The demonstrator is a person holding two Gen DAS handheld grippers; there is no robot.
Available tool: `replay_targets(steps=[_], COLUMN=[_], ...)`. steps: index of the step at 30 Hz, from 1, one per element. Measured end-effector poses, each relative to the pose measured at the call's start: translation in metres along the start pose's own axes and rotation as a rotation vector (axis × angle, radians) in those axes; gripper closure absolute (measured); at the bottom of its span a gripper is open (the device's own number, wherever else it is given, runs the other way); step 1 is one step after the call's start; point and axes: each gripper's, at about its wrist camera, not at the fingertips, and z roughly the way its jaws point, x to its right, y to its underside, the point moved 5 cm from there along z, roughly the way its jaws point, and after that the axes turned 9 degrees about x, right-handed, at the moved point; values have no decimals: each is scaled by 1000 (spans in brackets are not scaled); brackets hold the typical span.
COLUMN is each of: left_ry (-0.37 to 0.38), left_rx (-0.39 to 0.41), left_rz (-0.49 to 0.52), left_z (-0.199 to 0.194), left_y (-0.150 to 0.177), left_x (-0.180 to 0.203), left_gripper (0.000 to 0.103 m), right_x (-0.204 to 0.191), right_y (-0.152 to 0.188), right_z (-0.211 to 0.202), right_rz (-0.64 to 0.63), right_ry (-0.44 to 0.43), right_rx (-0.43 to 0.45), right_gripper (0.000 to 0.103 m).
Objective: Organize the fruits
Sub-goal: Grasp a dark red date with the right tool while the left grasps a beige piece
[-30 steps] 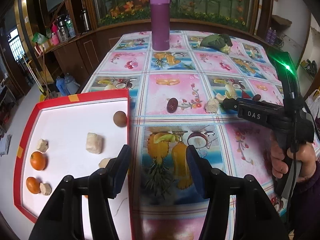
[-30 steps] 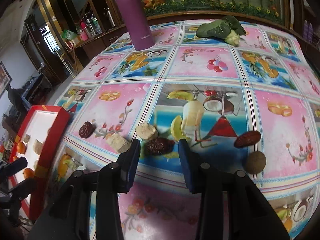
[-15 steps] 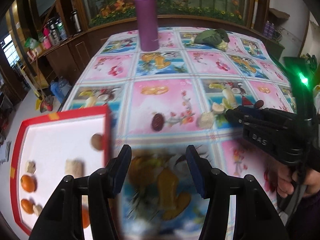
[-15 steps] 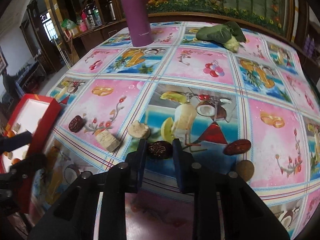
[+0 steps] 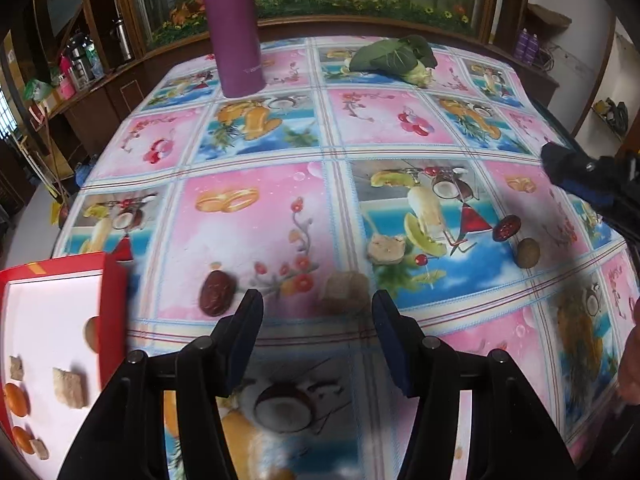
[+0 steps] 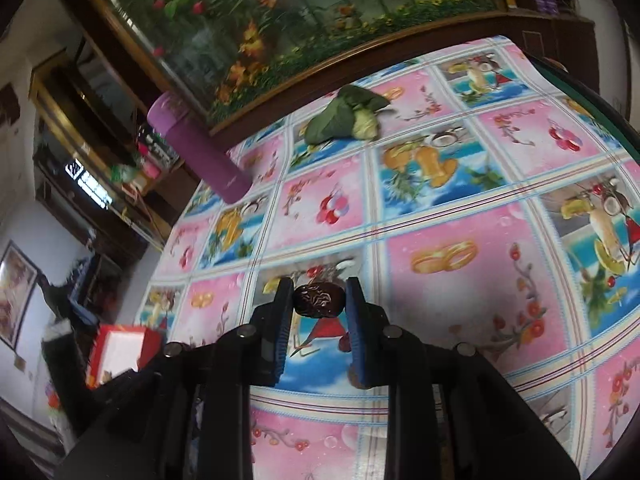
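Right tongs (image 6: 318, 300): clenched on a dark wrinkled date (image 6: 319, 300), pinched at its two ends between the blue pads and carried clear of the tabletop (image 6: 460, 216). Left tongs (image 5: 316, 308): released, jaws wide apart, low over the tabletop, with a pale tan chunk (image 5: 346, 286) just ahead between the tips and a second date (image 5: 216, 292) just ahead to the left. Red tray (image 5: 116, 300): at the left tongs' near left, holding small oranges (image 5: 15, 399) and more tan chunks; far off to the lower left of the right tongs. Other loose items, ahead and to the right of the left tongs: another tan chunk (image 5: 386, 249), a third date (image 5: 506, 228), a round brown fruit (image 5: 528, 253). Risk, judged: the date is held only at its tips, so a tilt or a slackened squeeze during the long carry to the tray could let it swivel out and roll away; the two tongs could also cross paths near the tray edge. View differences: only the right wrist camera shows the grasp itself; only the left wrist camera shows the tray contents and the remaining loose fruit, and it catches the right tool at its right edge.
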Motion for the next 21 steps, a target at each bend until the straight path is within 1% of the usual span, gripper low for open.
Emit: replay_targets(steps=[4,6,7,8,10,14,17,21], left_ry=[27,29,40,53,68,84,79,83], left_rx=[1,0,-5,-11,3,11,26,81], left_rz=[27,39,41,37,48,39,28,5], left_z=[6,10,12,14,13,12,2,-32], left_y=[-2,-2,-2,0,0,1,2,4], left_x=[10,13,13,14,16,14,11,4], left_gripper=[47,59,68,71,77,77,77,77], right_x=[10,10,10,9,7,2,-2,-5], right_y=[-8,-7,-7,-6,-4,0,3,4], right_z=[-5,-4,-4,-2,0,3,5,3], right_rz=[46,48,44,40,30,9,-15,-30], right_ry=[3,7,7,6,10,11,15,20], right_rx=[17,15,11,6,0,-11,-21,-13], right_gripper=[75,75,75,75,75,75,75,75])
